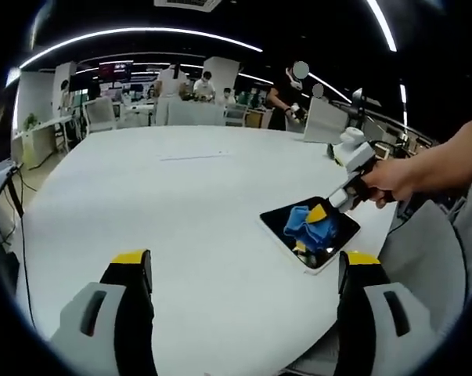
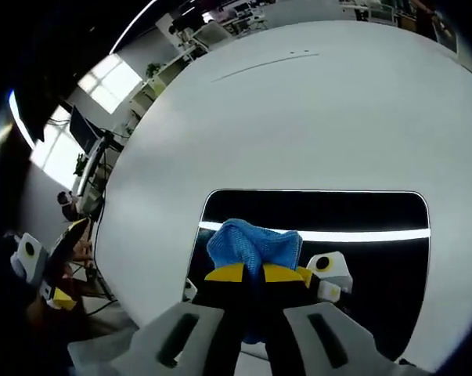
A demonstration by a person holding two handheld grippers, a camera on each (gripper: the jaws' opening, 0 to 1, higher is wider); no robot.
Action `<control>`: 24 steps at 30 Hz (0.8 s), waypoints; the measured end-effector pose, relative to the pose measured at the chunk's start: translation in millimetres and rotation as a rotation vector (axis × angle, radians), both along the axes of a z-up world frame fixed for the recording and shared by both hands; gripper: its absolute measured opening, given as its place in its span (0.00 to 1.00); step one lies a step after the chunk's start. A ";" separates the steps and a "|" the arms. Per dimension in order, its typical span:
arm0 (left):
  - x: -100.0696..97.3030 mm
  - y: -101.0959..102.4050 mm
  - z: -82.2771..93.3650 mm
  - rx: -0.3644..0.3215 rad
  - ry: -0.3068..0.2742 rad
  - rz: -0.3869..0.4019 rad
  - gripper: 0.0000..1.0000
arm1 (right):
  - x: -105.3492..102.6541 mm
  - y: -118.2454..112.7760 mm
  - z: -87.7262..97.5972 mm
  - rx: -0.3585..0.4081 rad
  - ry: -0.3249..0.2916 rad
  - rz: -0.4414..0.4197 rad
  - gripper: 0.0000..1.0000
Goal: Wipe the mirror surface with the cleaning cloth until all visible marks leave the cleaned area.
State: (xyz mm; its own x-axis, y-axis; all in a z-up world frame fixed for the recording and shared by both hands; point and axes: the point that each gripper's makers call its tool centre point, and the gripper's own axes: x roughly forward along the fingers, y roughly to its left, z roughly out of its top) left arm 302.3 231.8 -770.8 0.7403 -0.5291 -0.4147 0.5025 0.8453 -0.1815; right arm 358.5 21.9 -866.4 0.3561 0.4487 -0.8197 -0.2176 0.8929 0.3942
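On a white round worktop point(image 1: 181, 211) near its edge lies a dark mirror point(image 2: 376, 266). The right tongs point(image 2: 255, 274) are clamped on a blue cleaning cloth point(image 2: 251, 244) — pressed onto the glass. The left tongs point(image 1: 243, 270) hover apart — holding nothing.

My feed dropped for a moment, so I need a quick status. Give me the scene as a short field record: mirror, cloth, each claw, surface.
mirror: dark rectangular mirror, lying flat near the table edge
cloth: blue cleaning cloth, bunched, pressed on the mirror
right claw: right claw, shut on the cloth, over the mirror
left claw: left claw, open, holding nothing, off to the mirror's side
surface: white round table
marks: cannot tell from these views
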 end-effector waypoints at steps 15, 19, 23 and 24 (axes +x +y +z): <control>-2.3 -1.2 -5.5 0.033 -0.004 -0.042 0.99 | -2.2 -33.4 0.7 -0.020 -0.010 -0.031 0.01; 1.6 2.9 -3.1 0.042 -0.031 -0.016 0.99 | -1.6 -45.6 0.3 -0.026 -0.010 -0.039 0.01; 3.4 2.8 -1.9 0.045 -0.047 -0.010 0.99 | -1.0 -57.2 -0.1 -0.025 -0.008 -0.055 0.01; 3.3 2.2 -2.3 0.045 -0.050 -0.014 0.99 | -1.1 -58.4 0.0 -0.027 -0.009 -0.055 0.01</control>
